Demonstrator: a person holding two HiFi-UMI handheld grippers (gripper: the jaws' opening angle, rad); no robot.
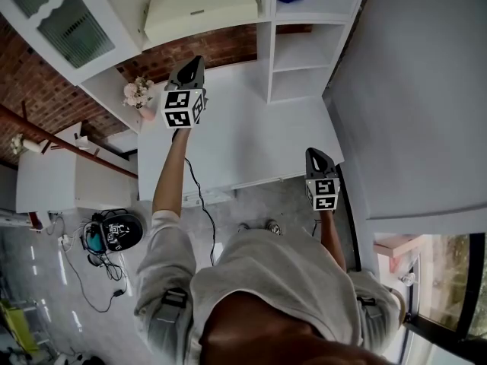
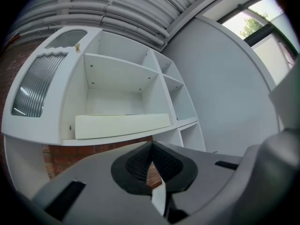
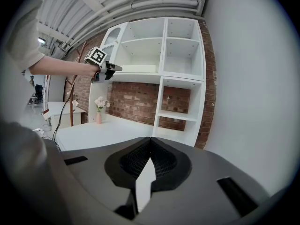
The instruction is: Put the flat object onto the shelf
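Flat cream-coloured slab (image 2: 122, 124), long and low: lies in the wide compartment of the white open shelving unit (image 2: 117, 74), on the lower board. Its long front face runs close along the board's front edge. Looks level, and nothing is touching it.

Left gripper (image 1: 192, 65): clenched, pads together, nothing between them. Held out over the white table (image 1: 251, 135), pointing at the shelf, near the slab but apart from it.

Right gripper (image 1: 316, 155): also clenched and empty, held low by the table's near corner, well apart from the shelf.

Judgement: placing looks done. What remains is clearing off without disturbing it.
- Draw the left gripper straight back from the shelf, not sideways along the slab's face. A brush could drag it toward the edge.
- Check the seat first. If the slab overhangs, which cannot be told from here, push it deeper with the closed tips, pressing mid-length so it does not pivot.
- Keep the right gripper low and out of the way.
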